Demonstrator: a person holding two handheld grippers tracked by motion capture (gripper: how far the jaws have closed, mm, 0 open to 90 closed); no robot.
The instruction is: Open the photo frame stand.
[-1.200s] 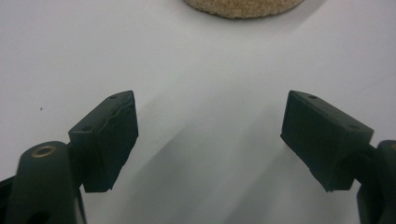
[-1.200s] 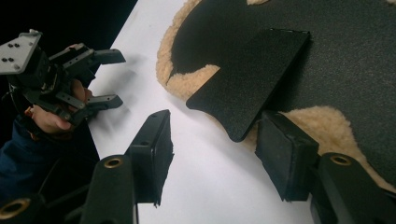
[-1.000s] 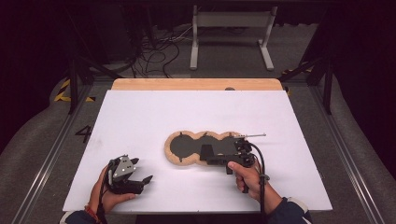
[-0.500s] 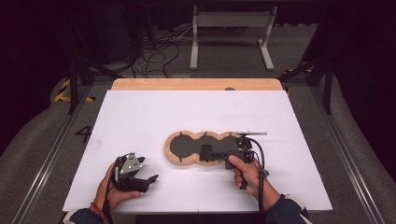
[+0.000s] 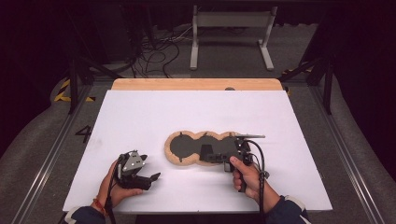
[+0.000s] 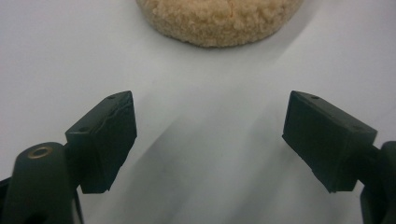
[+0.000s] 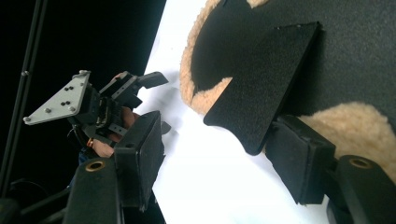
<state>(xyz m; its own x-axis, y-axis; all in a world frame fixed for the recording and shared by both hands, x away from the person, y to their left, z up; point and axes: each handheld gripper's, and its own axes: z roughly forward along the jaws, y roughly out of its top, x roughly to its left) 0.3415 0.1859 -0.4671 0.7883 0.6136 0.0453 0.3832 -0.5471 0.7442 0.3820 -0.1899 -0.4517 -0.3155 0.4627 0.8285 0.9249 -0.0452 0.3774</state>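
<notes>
From the high view, the fleece-edged pad (image 5: 187, 148) lay mid-table; the right gripper (image 5: 219, 156) covered its near edge. In the left gripper view, the left gripper (image 6: 210, 135) stood open and empty, the pad cut off at top. In the right gripper view, the jaws had just been opening, a black flap (image 7: 266, 84) lying against one of them, pad contact unclear.

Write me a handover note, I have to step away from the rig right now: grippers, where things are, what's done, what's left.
Left gripper: open, nothing between its fingers, low over the white table just short of the pad.
Right gripper: open, fingers just been opening; the black flap lies between them, not pinched.
Fleece-edged pad: mid-table, black face up.
Done: flap apparently let go over the pad's black face.
Left: probably check that the flap lies flat, then draw the right gripper back.
</notes>
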